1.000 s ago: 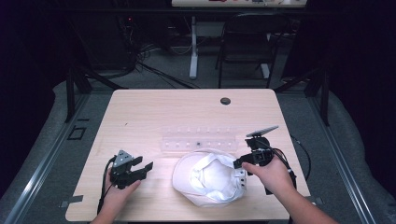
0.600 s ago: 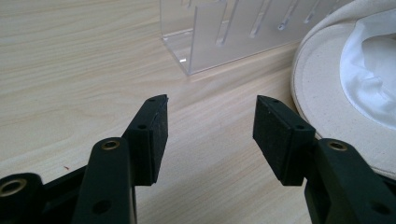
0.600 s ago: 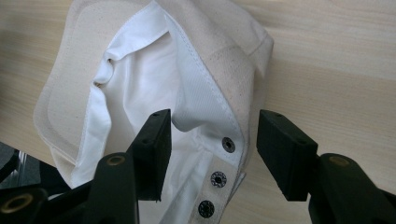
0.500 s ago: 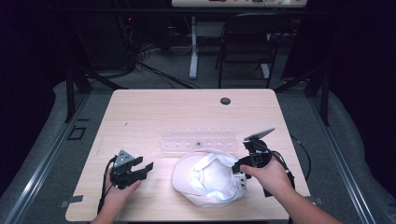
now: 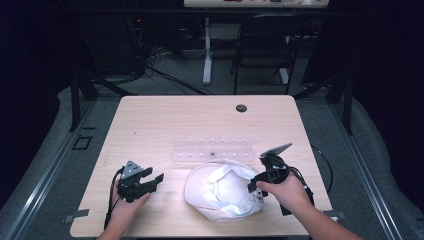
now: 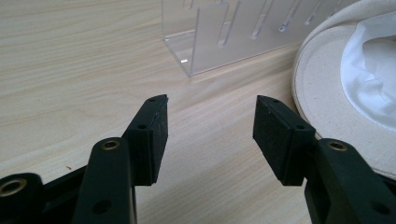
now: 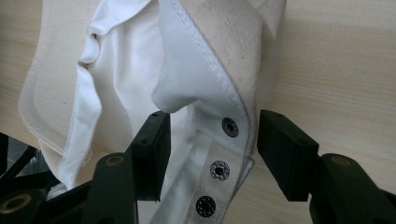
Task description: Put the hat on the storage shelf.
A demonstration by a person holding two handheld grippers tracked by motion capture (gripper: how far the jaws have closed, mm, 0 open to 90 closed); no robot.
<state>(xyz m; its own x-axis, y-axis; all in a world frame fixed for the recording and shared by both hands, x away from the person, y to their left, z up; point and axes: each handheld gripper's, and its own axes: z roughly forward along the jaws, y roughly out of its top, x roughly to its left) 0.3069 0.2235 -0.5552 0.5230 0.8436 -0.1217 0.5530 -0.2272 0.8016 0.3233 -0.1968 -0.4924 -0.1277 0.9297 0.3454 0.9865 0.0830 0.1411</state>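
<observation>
Hat (image 5: 222, 192): white and cream cloth, lay crown-down near the table's front edge, between the two hands, its lining bunched up inside.
Strap (image 7: 219, 163): a cream snap band with dark studs ran along the hat's rim on the right gripper's side, seen close in the right gripper view.
Right gripper (image 5: 254, 186): sat at the hat's right rim; in its own view (image 7: 210, 140) the jaws stood wide on either side of the strap and a fold of lining, pads not pressing on the cloth. Open, then, with fabric between.
Left gripper (image 5: 156, 181): rested on the table left of the hat, well apart from it. In its own view (image 6: 210, 126) the jaws gaped, bare wood between them, the hat's brim (image 6: 322, 107) off by one jaw.
Rack (image 5: 214, 149): a clear plastic slotted stand lay just behind the hat, towards the table's middle.
Table (image 5: 165, 120): pale wood, with a dark round hole (image 5: 241, 108) near the far edge.
</observation>
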